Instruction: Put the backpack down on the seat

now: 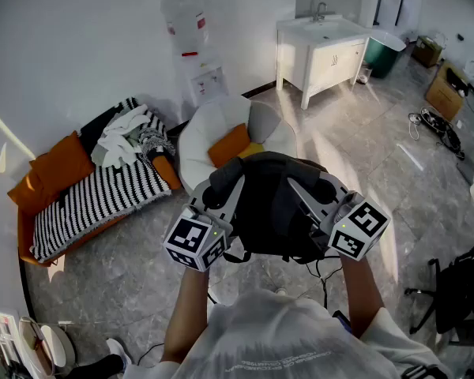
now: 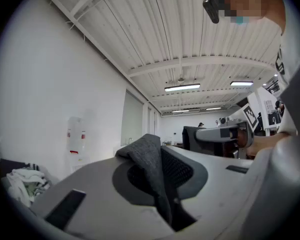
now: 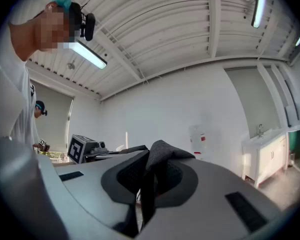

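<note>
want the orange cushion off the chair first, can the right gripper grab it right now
Probably not. The right gripper is shut on the backpack, as is the left gripper. The backpack hangs between them, short of the cushion on the chair. It would have to let go first.

A water dispenser (image 1: 196, 50) stands against the white wall. Left of it lies a striped blanket (image 1: 103, 196) with a pile of clothes (image 1: 130, 136) on top. Right of it stands a white sink cabinet (image 1: 324, 50), with a green bin (image 1: 385, 54) just beyond and a cardboard box (image 1: 449, 89) farther right.
</note>
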